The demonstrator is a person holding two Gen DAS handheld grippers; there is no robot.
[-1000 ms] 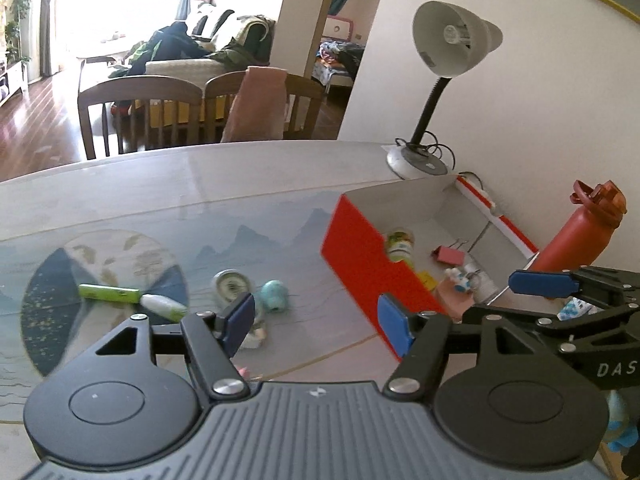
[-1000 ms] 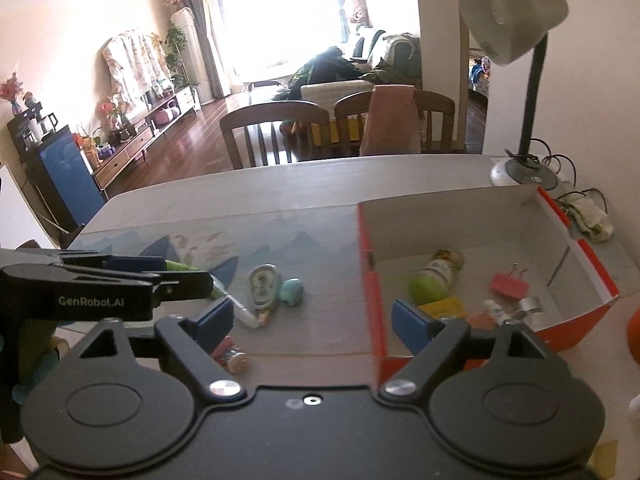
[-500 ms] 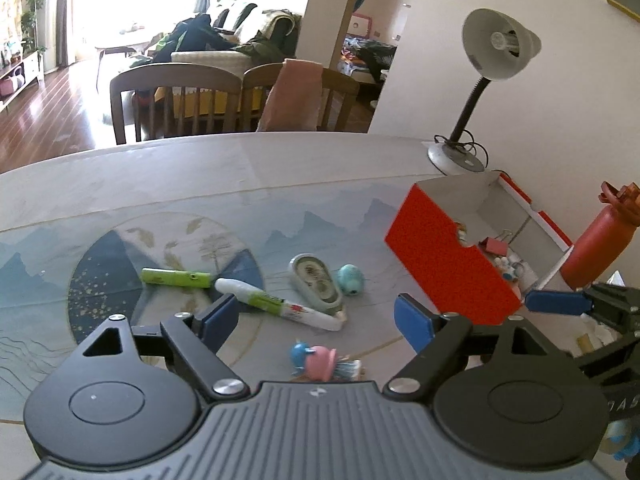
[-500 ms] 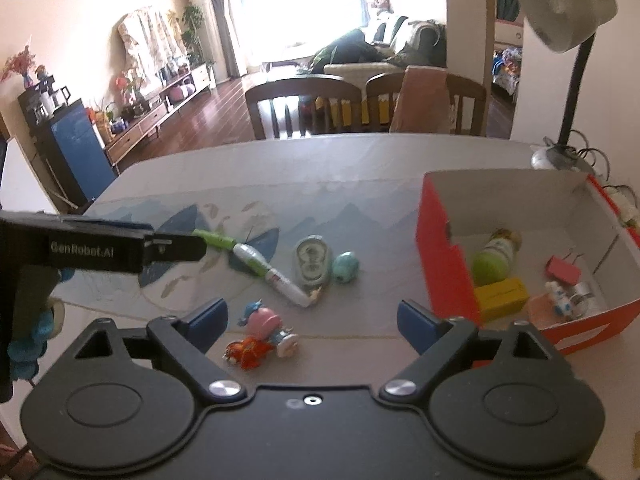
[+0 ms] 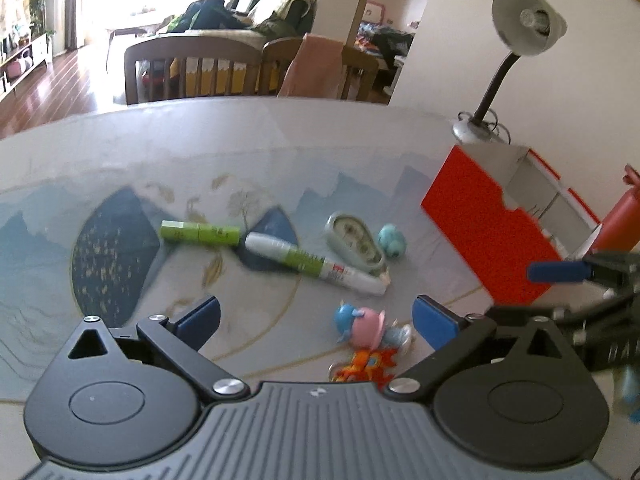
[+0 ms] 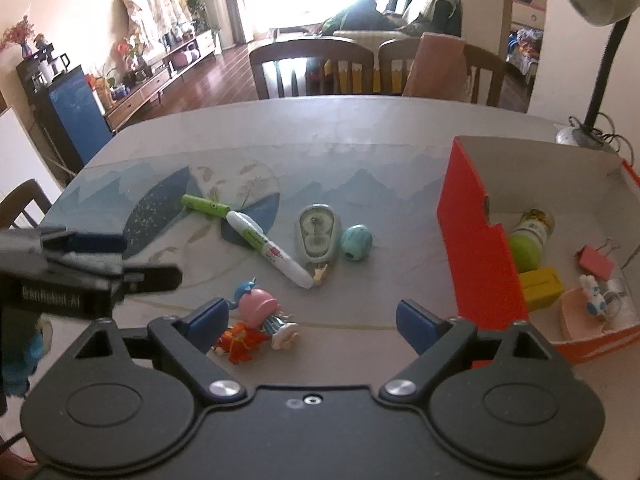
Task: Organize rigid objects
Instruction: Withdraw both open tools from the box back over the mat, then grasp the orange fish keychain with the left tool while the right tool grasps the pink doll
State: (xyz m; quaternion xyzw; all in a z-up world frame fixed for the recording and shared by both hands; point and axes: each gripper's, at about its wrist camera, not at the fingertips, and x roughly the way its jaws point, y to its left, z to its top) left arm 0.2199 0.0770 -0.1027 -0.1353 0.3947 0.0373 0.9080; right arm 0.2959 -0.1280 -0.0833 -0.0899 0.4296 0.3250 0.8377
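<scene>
My left gripper (image 5: 316, 318) hangs over the table with its jaws opening wide and nothing gripped. Just past its right finger lie a pink-and-blue doll (image 5: 364, 326) and an orange figure (image 5: 368, 364). Farther out are a green tube (image 5: 200, 233), a white-green marker (image 5: 312, 264), a correction tape dispenser (image 5: 354, 242) and a teal egg (image 5: 392, 240). My right gripper (image 6: 312, 318) is open and empty, with the doll (image 6: 260, 308) by its left finger. The red box (image 6: 476, 248) at the right holds a green bottle (image 6: 528, 240), a yellow block (image 6: 540, 286) and a pink clip (image 6: 596, 260).
A desk lamp (image 5: 524, 20) stands behind the box by the wall, and a red bottle (image 5: 624, 220) stands to the box's right. Wooden chairs (image 6: 312, 68) line the table's far edge. The patterned table mat (image 5: 120, 248) has bare room at the left.
Both grippers have moved left, away from the red box, and sunk toward the table. The left jaws have spread much wider. The doll and orange figure have come into view.
</scene>
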